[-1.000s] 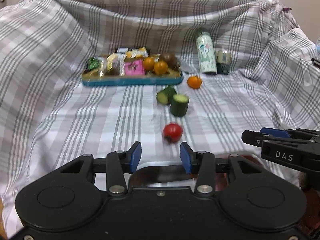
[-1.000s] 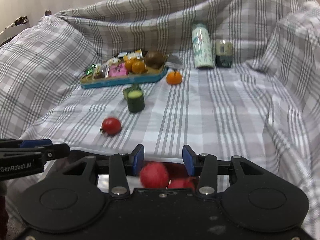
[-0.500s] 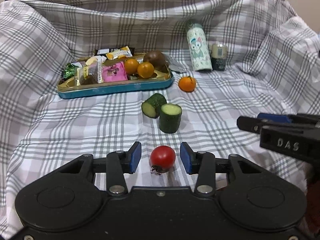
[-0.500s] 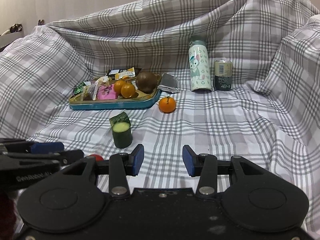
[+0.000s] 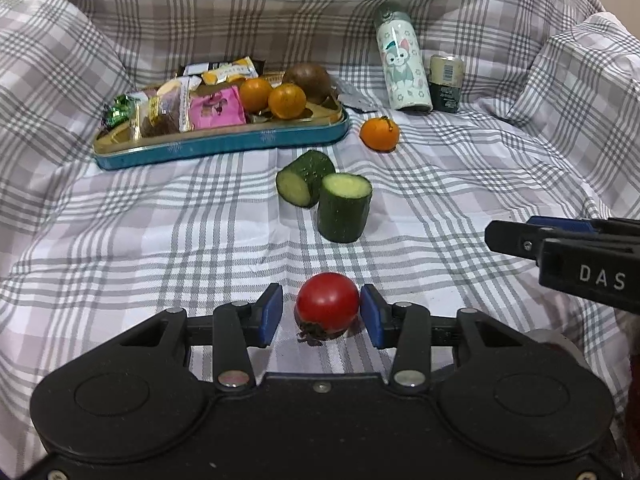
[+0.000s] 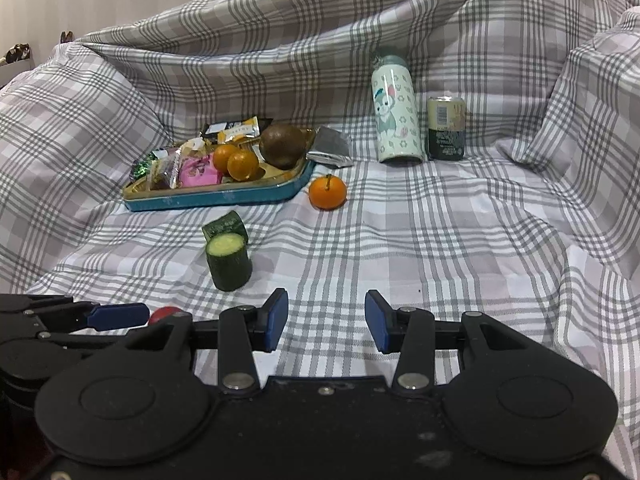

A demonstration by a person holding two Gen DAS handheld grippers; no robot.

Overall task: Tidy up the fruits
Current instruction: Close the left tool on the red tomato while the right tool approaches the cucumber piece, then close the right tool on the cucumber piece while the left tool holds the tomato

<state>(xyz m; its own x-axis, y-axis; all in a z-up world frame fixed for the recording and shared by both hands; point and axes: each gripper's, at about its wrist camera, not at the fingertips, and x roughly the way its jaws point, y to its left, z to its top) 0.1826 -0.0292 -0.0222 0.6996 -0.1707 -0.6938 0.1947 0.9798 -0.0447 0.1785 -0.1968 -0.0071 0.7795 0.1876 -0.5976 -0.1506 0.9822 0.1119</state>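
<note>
Straddling the tomato (image 5: 327, 306) now, left hand-held gripper (image 5: 321, 316) wide, right hand-held gripper (image 6: 326, 321) wide, empty, risen.

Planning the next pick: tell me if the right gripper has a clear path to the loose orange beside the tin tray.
Probably yes. The right gripper is open and empty, and only bare plaid cloth lies between it and the orange; the cucumber pieces sit off to its left.

right gripper (image 6: 326, 316) gapes over plaid cloth (image 6: 440, 240); cucumber chunk (image 6: 229, 261) stands ahead.
</note>
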